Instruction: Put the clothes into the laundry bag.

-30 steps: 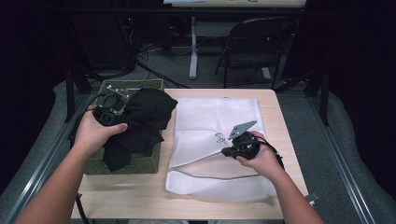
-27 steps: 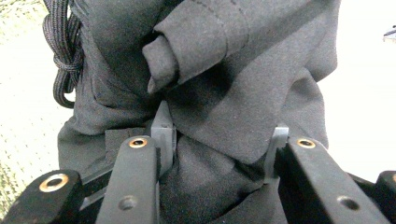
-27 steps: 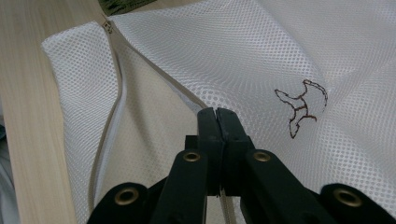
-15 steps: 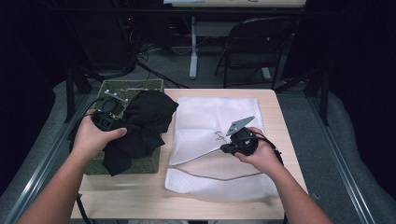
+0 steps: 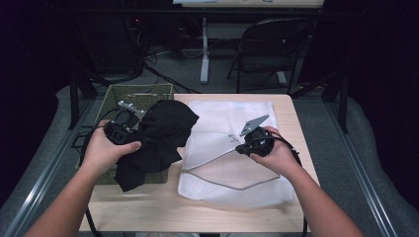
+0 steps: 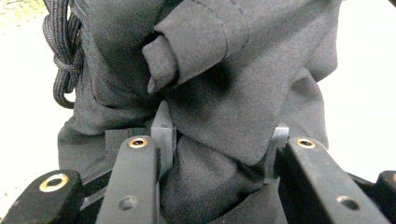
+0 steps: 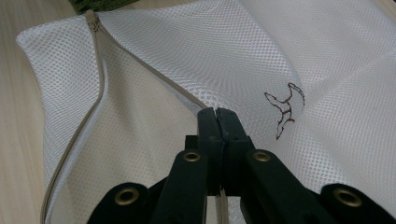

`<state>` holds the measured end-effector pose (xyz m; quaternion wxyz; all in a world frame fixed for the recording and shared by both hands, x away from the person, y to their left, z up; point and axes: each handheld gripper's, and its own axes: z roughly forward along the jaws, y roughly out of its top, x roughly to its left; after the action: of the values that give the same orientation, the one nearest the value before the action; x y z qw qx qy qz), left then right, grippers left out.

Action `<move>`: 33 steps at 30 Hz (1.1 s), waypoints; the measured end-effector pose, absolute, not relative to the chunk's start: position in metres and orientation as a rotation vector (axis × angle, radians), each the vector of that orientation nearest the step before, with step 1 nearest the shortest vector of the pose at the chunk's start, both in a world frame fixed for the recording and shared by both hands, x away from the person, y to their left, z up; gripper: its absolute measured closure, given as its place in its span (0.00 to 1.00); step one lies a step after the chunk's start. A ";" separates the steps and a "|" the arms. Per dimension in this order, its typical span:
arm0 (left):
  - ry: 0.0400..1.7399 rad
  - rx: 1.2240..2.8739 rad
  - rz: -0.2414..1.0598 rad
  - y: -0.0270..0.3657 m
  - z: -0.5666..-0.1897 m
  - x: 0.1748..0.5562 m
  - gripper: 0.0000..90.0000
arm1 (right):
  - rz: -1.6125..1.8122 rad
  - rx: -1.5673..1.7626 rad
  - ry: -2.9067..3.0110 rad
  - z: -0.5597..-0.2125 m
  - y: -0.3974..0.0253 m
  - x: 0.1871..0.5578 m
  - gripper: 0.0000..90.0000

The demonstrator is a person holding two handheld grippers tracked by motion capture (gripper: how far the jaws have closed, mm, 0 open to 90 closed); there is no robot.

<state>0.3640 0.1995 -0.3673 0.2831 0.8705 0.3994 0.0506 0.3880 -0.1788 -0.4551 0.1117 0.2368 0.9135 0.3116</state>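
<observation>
A black garment (image 5: 163,133) hangs in a bunch above the green basket (image 5: 141,92), reaching over the left edge of the white mesh bag (image 5: 232,170). My left gripper (image 5: 142,138) is shut on the black garment (image 6: 233,84), with cloth packed between the jaws of the left gripper (image 6: 219,135); a black cord (image 6: 63,56) dangles at the left. My right gripper (image 5: 239,147) is shut on the mesh bag's upper layer beside its tan zipper (image 7: 100,88), holding that layer up. In the right gripper view, the right gripper (image 7: 217,114) pinches the mesh bag (image 7: 187,56) next to a small dark logo (image 7: 285,109).
The bag lies on a light wooden table (image 5: 158,210), with the basket at its left side. A folding chair (image 5: 272,44) and cables stand on the floor beyond the far edge. Dark rails run along both sides of the table.
My left gripper and the black garment have drifted slightly right, toward the bag. My right gripper has risen a little with the bag's upper layer.
</observation>
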 end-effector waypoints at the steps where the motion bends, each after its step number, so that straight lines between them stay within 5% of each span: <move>1: 1.063 2.335 0.133 0.198 -0.368 0.363 0.68 | 0.915 0.695 2.681 -0.455 -0.179 0.389 1.00; 33: 0.891 2.388 0.081 0.155 -0.381 0.338 0.68 | 0.943 0.750 2.622 -0.434 -0.183 0.422 1.00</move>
<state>0.3384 0.1546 -0.3805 0.2914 0.8958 0.3342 0.0303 0.4221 -0.1831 -0.4337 0.1277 0.2577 0.9012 0.3242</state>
